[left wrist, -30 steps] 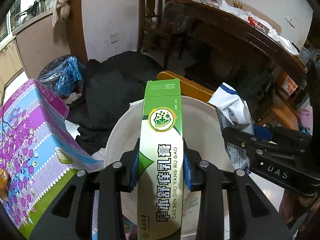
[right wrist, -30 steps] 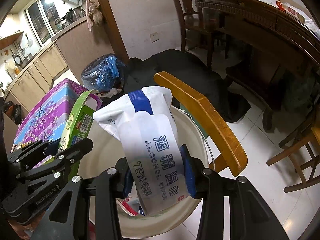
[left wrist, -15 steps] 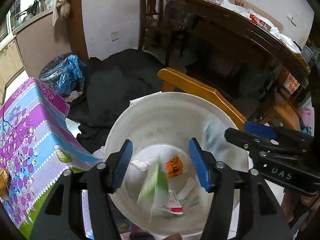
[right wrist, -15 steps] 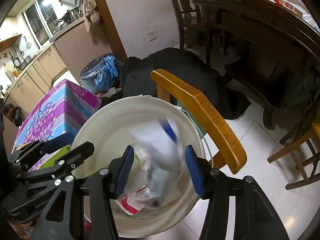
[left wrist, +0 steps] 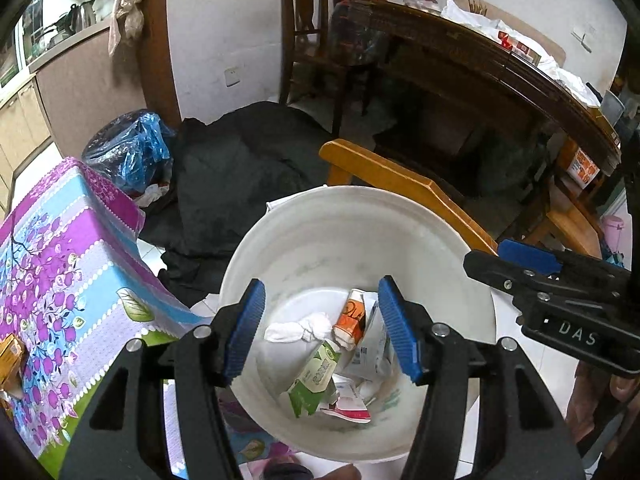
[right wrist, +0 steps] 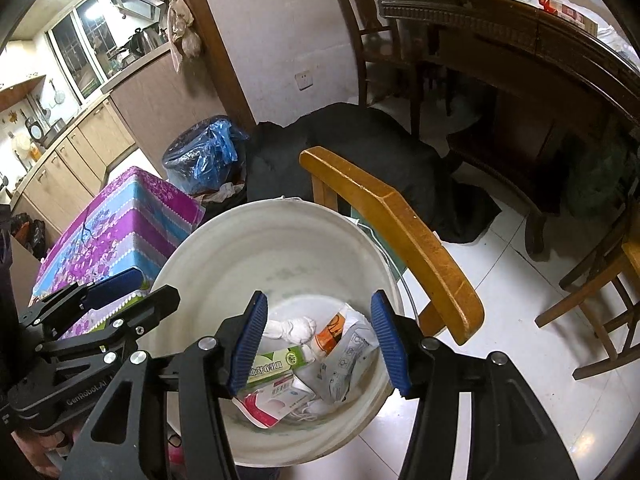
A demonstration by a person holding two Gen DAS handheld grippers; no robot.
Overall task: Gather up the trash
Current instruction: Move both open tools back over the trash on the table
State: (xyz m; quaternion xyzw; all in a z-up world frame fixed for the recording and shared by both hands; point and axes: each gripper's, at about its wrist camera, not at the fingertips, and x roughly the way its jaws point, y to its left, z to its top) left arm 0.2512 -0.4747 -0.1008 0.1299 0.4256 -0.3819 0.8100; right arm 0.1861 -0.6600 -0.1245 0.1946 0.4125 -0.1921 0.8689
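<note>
Both grippers hang over a white plastic bucket (left wrist: 352, 236) that stands on a pale tiled floor (right wrist: 516, 344). The left gripper (left wrist: 322, 330) has its jaws parted about halfway, nothing between the blue pads; the right gripper (right wrist: 318, 346) is the same, half open and empty.

The trash lies at the bottom of the bucket: a green-and-white carton (left wrist: 316, 376) tipped on its side, a white wipes packet (right wrist: 348, 360) crumpled against the wall, a knotted white tissue (left wrist: 298, 330), an orange-labelled tube (left wrist: 354, 314) and a pink-and-white box (right wrist: 276, 398).

Just behind the bucket is the curved yellow wooden back of a chair (right wrist: 392, 236). To its left stands a table covered with a purple and blue flowered cloth (left wrist: 60, 276); the bucket's rim sits close against its hanging edge. Further back a heap of black cloth (left wrist: 236, 184) lies on the floor, and beside it a bin lined with a blue plastic bag (right wrist: 206, 156), with scraps spilling at its foot. A dark wooden sideboard (right wrist: 532, 64) with clutter on top runs along the right, dark chairs against the white wall. In the right wrist view, kitchen cabinets (right wrist: 76, 148) and a lit window fill the far left.
</note>
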